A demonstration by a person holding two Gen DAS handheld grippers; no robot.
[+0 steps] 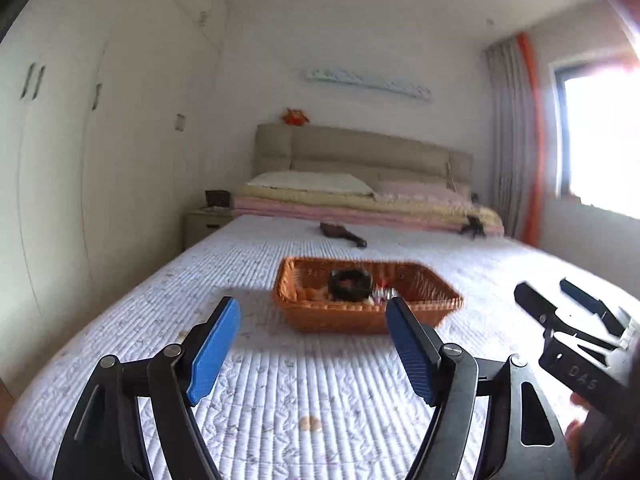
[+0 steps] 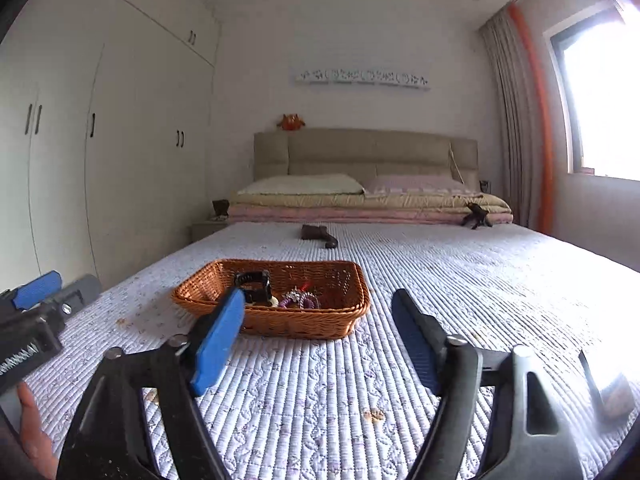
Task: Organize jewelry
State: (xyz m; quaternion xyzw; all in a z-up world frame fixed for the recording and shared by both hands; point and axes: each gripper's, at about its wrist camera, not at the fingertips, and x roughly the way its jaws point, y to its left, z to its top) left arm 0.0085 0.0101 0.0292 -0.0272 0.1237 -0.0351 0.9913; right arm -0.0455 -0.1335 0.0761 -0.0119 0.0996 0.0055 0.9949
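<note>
A brown wicker basket (image 1: 340,316) (image 2: 304,322) sits on the quilted bed ahead of both grippers. It holds a black ring-shaped piece (image 1: 350,284) (image 2: 254,286), a purple and silver bracelet (image 2: 300,299) and small orange bits (image 1: 314,293). My left gripper (image 1: 312,320) is open and empty just in front of the basket. My right gripper (image 2: 320,310) is open and empty, its left pad (image 2: 218,344) overlapping the basket's front. Each gripper shows at the edge of the other view, the right one (image 1: 556,292) and the left one (image 2: 56,286).
A dark brown brush-like object (image 1: 342,234) (image 2: 318,235) lies further up the bed. A small dark object (image 2: 476,213) rests by the folded blankets (image 2: 372,204). Wardrobes (image 2: 120,152) line the left wall. A window (image 2: 604,100) with curtains is at the right.
</note>
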